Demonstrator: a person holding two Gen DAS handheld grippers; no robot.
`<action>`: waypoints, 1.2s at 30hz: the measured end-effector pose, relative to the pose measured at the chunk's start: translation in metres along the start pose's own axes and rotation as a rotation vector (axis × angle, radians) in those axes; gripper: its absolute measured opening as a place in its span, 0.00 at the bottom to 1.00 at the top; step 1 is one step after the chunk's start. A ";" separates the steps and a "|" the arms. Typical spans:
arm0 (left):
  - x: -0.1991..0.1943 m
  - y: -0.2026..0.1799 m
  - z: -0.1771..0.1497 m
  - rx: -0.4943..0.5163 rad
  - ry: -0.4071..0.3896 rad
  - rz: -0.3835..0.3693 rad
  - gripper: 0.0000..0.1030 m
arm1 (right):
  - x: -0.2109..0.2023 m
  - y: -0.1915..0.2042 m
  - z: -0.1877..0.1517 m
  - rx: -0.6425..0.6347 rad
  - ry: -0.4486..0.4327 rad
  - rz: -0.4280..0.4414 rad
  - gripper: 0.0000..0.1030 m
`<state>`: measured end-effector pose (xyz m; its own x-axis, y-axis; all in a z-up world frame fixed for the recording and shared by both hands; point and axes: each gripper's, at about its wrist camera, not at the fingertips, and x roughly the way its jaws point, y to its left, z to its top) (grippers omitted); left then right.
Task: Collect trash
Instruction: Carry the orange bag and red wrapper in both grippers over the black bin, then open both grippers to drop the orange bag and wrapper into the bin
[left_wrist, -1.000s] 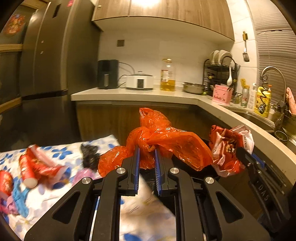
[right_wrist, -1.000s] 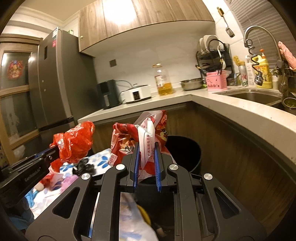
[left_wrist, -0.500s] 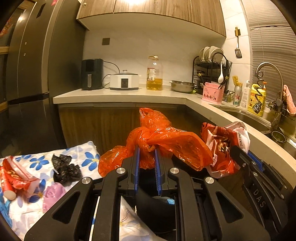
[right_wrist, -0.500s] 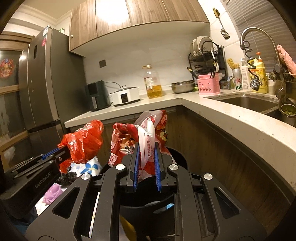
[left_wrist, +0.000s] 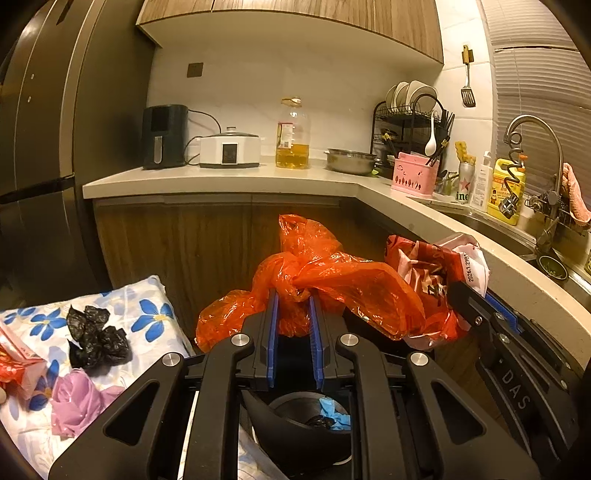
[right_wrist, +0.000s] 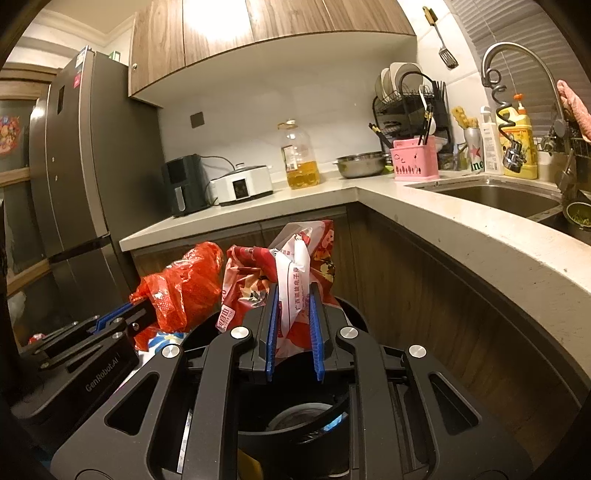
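Note:
My left gripper (left_wrist: 291, 299) is shut on a crumpled orange plastic bag (left_wrist: 332, 284) and holds it above a black trash bin (left_wrist: 299, 428). My right gripper (right_wrist: 293, 291) is shut on a red and white snack wrapper (right_wrist: 295, 266) above the same bin (right_wrist: 295, 424). The bin holds blue and dark scraps. In the left wrist view the wrapper (left_wrist: 428, 266) is at the right, in the right gripper (left_wrist: 467, 295). In the right wrist view the orange bag (right_wrist: 181, 284) is at the left. A black plastic wad (left_wrist: 96, 339) and a pink plastic wad (left_wrist: 77, 406) lie on a floral cloth (left_wrist: 147, 317).
A wooden cabinet front (left_wrist: 177, 240) and a curved countertop (right_wrist: 480, 236) wrap behind and right of the bin. A fridge (right_wrist: 85, 177) stands at the left. Appliances, an oil bottle (left_wrist: 291, 136), a dish rack and a sink (right_wrist: 495, 195) are on the counter.
Both grippers have moved right from above the floral cloth to above the trash bin, still holding the orange bag and the wrapper. The bin opening now shows below the fingers.

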<state>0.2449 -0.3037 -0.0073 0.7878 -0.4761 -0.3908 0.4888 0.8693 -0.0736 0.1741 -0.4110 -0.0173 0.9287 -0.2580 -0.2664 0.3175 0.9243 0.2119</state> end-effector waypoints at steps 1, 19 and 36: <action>0.002 0.000 0.000 -0.001 0.001 -0.002 0.15 | 0.002 0.000 0.000 0.002 0.001 0.002 0.16; 0.010 0.023 -0.012 -0.050 0.036 0.018 0.63 | 0.014 -0.011 -0.003 0.041 0.033 0.002 0.47; -0.062 0.069 -0.034 -0.095 0.006 0.262 0.94 | -0.028 0.029 -0.016 -0.060 0.069 -0.011 0.82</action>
<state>0.2171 -0.2102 -0.0192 0.8805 -0.2327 -0.4129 0.2311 0.9714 -0.0546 0.1547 -0.3721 -0.0191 0.9090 -0.2500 -0.3334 0.3138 0.9371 0.1529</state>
